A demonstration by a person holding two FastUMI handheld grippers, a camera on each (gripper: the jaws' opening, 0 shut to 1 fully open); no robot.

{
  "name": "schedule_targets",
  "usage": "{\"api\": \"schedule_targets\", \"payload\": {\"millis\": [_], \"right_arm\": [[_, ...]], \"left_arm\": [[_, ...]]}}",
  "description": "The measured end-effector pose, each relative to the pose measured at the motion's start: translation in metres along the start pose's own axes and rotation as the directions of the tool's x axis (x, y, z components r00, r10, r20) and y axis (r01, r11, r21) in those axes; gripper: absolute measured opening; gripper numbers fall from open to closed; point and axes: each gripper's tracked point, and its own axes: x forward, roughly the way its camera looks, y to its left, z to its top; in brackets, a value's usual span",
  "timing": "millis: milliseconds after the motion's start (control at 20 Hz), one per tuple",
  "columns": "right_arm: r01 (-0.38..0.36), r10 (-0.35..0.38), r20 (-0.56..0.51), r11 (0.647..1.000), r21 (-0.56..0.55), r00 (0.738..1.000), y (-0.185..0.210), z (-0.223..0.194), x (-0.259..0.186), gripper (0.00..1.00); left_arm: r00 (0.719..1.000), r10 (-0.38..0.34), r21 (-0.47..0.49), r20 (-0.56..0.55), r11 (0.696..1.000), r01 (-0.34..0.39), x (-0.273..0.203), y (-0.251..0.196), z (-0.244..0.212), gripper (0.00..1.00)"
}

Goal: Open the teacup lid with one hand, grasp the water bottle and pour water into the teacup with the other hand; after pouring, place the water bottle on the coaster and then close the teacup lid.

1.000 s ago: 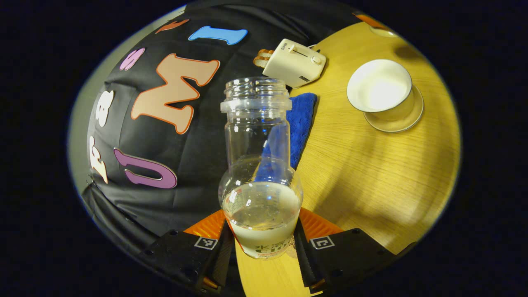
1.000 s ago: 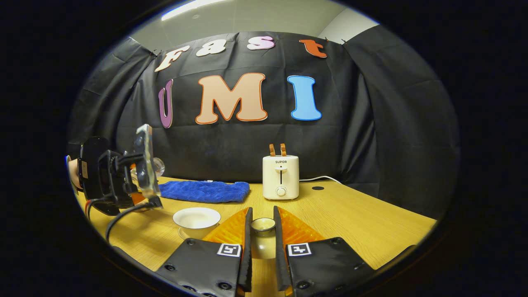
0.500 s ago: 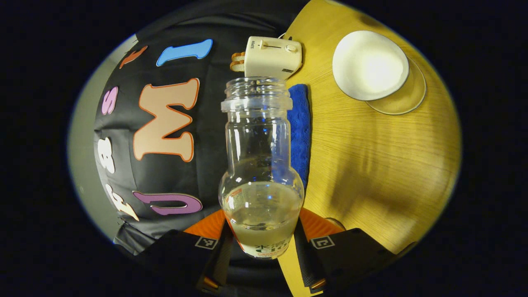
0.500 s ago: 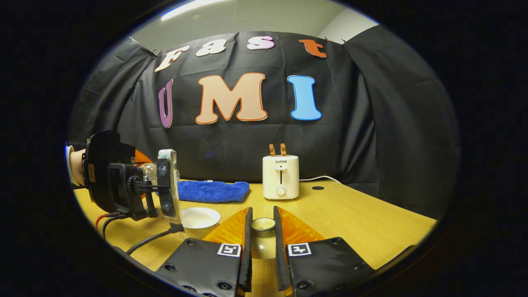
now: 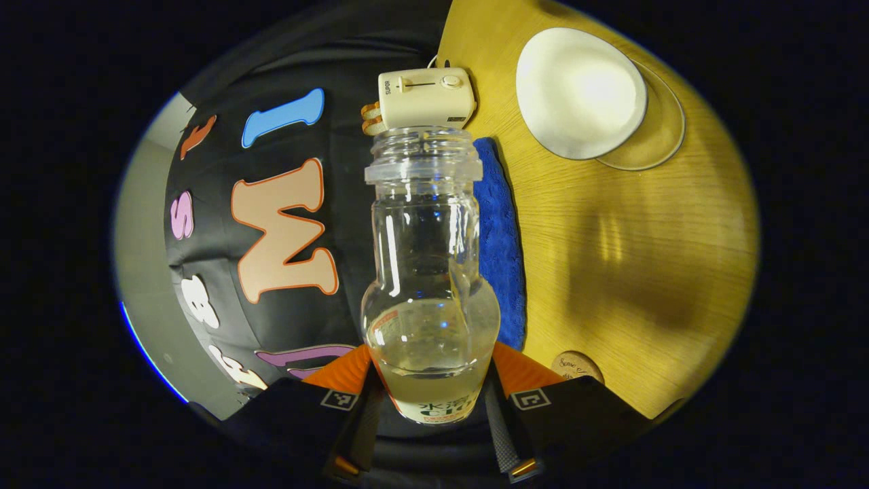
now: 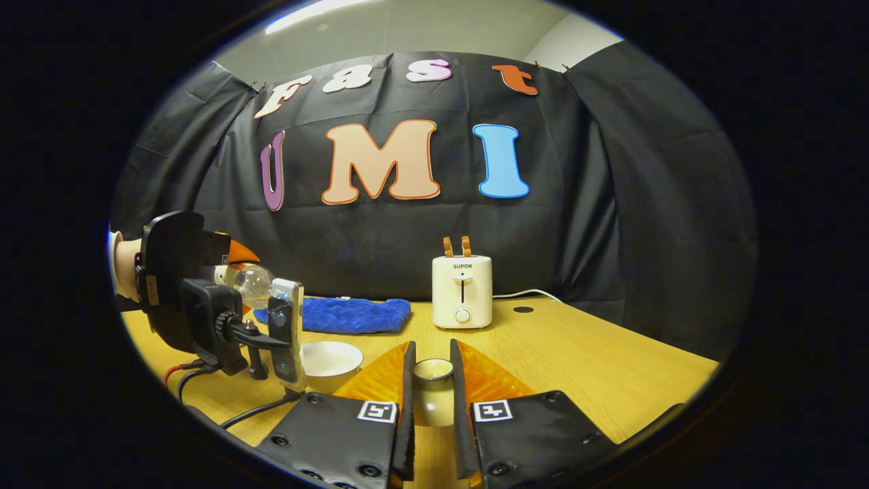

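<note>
Left gripper (image 5: 428, 407): fingers (image 5: 506, 435) are pinching the base of the uncapped water bottle (image 5: 428, 272), its neck running up the centre of the left gripper view. Over the last second the view has been rolling further; the bench (image 5: 631, 238) is now standing at the right of the frame, so the bottle is tipping onward toward the horizontal. Water is pooling low in the belly, not yet reaching the mouth. Pour is starting, by my reading, not delivering.

Teacup (image 5: 580, 92), open and white, is sitting on its saucer (image 5: 662, 132) at upper right of the frame, off to the side of the bottle mouth and apart from it. Coaster (image 5: 577, 367) is peeking at lower right, beside the right finger.

Right gripper (image 6: 431, 424): fingers are pinching the teacup lid (image 6: 433, 370) by its knob, at bottom centre. The left gripper with bottle has been closing on the cup at lower left.

Beyond: blue towel (image 6: 339, 314), toaster (image 6: 462, 291).
</note>
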Motion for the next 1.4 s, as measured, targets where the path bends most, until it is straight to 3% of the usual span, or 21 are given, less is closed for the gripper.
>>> {"api": "schedule_targets", "payload": {"millis": [700, 1400], "right_arm": [[0.0, 0.0, 0.0, 1.0, -0.001, 1.0, 0.0, 0.0, 0.0, 0.27], [-0.001, 0.001, 0.0, 1.0, -0.001, 1.0, 0.0, 0.001, 0.0, 0.27]], "left_arm": [[0.998, 0.056, 0.129, 0.021, 0.99, -0.058, -0.003, 0.019, 0.009, 0.66], [0.986, 0.153, 0.287, 0.061, 0.944, -0.164, -0.013, 0.053, 0.024, 0.65]]}}
